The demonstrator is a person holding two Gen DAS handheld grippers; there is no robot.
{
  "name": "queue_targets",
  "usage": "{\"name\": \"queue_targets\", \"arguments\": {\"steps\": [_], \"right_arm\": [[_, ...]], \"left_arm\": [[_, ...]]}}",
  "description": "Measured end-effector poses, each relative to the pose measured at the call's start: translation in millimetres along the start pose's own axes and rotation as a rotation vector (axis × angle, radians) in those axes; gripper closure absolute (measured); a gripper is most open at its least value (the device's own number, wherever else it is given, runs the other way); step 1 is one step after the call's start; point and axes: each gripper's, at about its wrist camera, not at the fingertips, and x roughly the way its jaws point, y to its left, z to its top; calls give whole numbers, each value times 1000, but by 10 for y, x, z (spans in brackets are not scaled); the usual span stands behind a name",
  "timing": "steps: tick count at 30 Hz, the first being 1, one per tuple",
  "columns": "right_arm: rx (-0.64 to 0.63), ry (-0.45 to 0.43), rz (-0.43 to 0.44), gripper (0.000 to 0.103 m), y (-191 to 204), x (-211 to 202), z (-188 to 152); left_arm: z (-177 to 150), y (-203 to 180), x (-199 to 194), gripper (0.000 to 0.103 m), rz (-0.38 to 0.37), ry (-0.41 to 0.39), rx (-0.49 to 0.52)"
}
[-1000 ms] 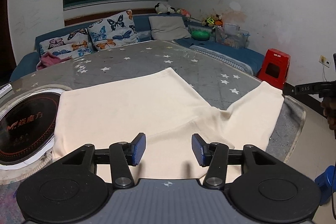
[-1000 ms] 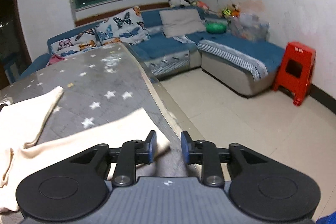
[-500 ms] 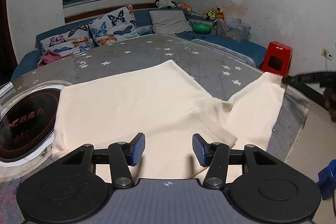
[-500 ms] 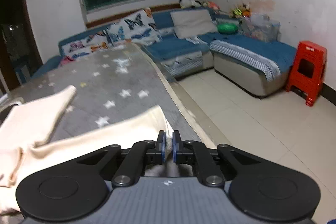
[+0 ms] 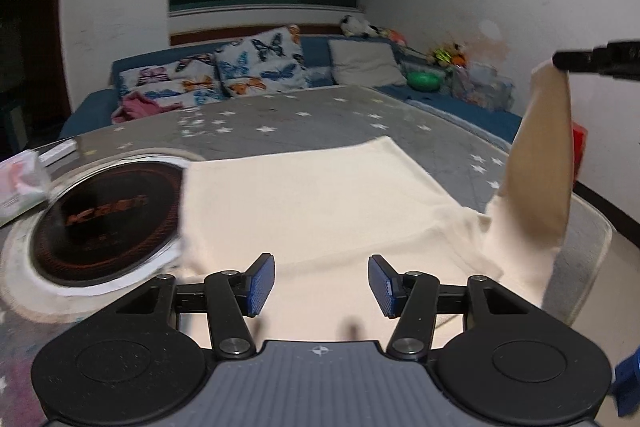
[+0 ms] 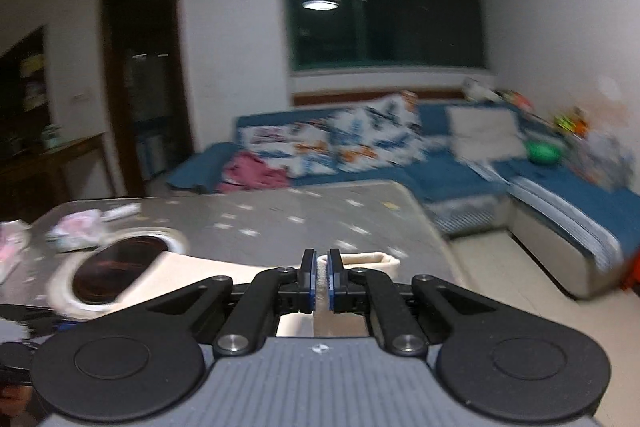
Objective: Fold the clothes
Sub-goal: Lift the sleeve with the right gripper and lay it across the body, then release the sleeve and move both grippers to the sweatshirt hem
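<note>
Fingers of the left gripper (image 5: 321, 285) stand spread, holding nothing, low over the near edge of the cream garment (image 5: 320, 199) lying on the star-patterned table (image 5: 320, 111). Farther right, the right gripper (image 6: 321, 278) pinches one raised end; a thin bite could slip, dropping the fold crooked.
</note>
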Motion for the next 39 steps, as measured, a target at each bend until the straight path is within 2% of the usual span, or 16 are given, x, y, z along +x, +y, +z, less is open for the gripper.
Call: {"name": "queue_targets", "arguments": {"steps": [4,20,23,26,30,32,35,37,39], "right_arm": [[-84,-25,108,99,431,37,243],[-307,115,477,97,2039,741,107],[-313,138,433,96,1860,705,54],[-320,162,389,96,1681,669,0],[-328,192,329,92,1443,622,-71],[-333,208,300,90,1323,598,-107],[-358,250,262,83,1152,554,-247],[-381,284,246,83,1062,513,-366],[-397,313,235,80,984,455,-470]], "left_arm": [[-76,219,-140,48,40,-18,-46],[-393,790,-512,48,158,-25,-182],[-397,837,-534,48,154,-24,-189],[-358,790,-505,49,117,-25,-168],[-301,633,-395,60,51,-17,-123],[-282,562,-326,60,34,-7,-99],[-261,489,-220,60,24,11,-69],[-244,468,-162,61,20,21,-61],[-232,464,-113,74,9,30,-49]]}}
